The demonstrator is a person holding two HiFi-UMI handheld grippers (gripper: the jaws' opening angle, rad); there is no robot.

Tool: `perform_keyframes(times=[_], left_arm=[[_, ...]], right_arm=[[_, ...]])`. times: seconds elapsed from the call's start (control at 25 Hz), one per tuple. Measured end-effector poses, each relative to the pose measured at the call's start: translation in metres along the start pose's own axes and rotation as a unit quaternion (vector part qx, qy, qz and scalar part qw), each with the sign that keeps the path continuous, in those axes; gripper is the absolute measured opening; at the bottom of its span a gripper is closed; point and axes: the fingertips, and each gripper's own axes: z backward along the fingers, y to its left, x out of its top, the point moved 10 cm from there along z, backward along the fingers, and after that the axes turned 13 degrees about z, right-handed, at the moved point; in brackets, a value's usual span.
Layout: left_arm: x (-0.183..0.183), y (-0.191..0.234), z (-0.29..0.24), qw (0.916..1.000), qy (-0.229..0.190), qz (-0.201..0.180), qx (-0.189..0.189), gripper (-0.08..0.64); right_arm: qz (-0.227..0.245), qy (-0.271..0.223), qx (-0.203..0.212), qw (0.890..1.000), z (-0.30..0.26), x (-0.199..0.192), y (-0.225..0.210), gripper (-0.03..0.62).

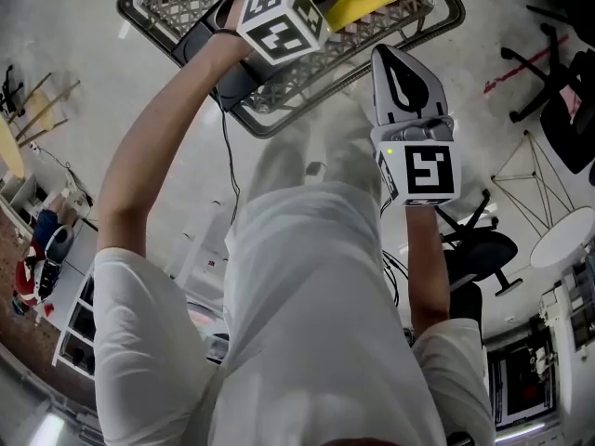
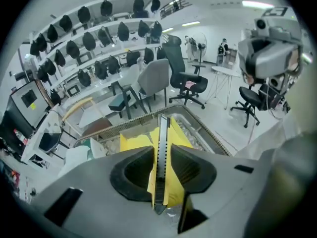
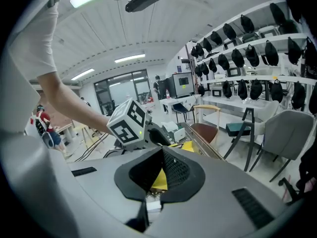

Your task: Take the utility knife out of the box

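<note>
The main step looks done, or nearly: the utility knife [image 2: 162, 125] is no longer lying in the box [image 2: 213, 140] but is clamped in the left hand-held gripper [image 2: 161, 148], which hangs over the box's open top. In the left gripper view the two dark pads press on the flat yellow sides of the knife, so the jaws stand only as far apart as the body is thick. The knife sits edge-on between them, its dark notched rail uppermost and its far end pointing out past the jaw tips. Under that far end the mesh wall and the inside of the box are still in sight, so I judge the knife raised off the box floor but not yet carried out past the rim. Whether its lowest part is already above the rim, the views do not settle. More yellow shows just left of the knife, and I cannot tell whether it belongs to the knife or lies in the box. What seems left is to bring the knife clear of the near rim and away from the box, perhaps to set it down outside. The right hand-held gripper [image 3: 161, 151] takes no part in the hold. Its pads meet at the tips with nothing between them, and in the head view it hangs just beside the box's near right rim, apart from the knife.
</note>
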Motion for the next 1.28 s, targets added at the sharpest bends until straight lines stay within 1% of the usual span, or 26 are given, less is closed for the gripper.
perform_keyframes(times=[0.16, 0.28, 0.44, 0.56, 0.72, 0.88, 1.0, 1.12, 1.2, 1.28], left_arm=[[0.015, -0.002, 0.035, 0.9986, -0.038, 0.031, 0.022, 0.110], [0.025, -0.006, 0.068, 0.9940, -0.075, 0.068, 0.041, 0.110], [0.038, -0.010, 0.121, 0.9802, -0.134, 0.128, 0.071, 0.110], [0.045, -0.016, 0.162, 0.9696, -0.174, 0.147, 0.090, 0.110], [0.051, -0.027, 0.212, 0.9529, -0.221, 0.175, 0.112, 0.110], [0.051, -0.044, 0.255, 0.9357, -0.259, 0.196, 0.137, 0.110], [0.047, -0.059, 0.289, 0.9191, -0.288, 0.217, 0.160, 0.110], [0.041, -0.073, 0.319, 0.9020, -0.316, 0.228, 0.186, 0.110], [0.031, -0.085, 0.337, 0.8917, -0.328, 0.242, 0.197, 0.110], [0.022, -0.096, 0.354, 0.8791, -0.340, 0.265, 0.203, 0.110]], right_arm=[[0.003, -0.010, -0.011, 1.000, 0.019, 0.014, 0.005, -0.002], [0.010, -0.015, -0.019, 1.000, 0.035, 0.025, 0.010, -0.002], [0.017, -0.020, -0.034, 0.999, 0.055, 0.047, 0.015, -0.002], [0.025, -0.033, -0.045, 0.998, 0.066, 0.066, 0.020, -0.002], [0.036, -0.052, -0.056, 0.996, 0.082, 0.089, 0.029, -0.002], [0.044, -0.077, -0.063, 0.994, 0.101, 0.105, 0.038, -0.002], [0.053, -0.094, -0.067, 0.992, 0.115, 0.122, 0.042, -0.002], [0.062, -0.114, -0.067, 0.989, 0.122, 0.142, 0.045, -0.002], [0.052, -0.118, -0.056, 0.990, 0.129, 0.153, 0.051, -0.002], [0.039, -0.128, -0.040, 0.990, 0.139, 0.165, 0.055, -0.002]])
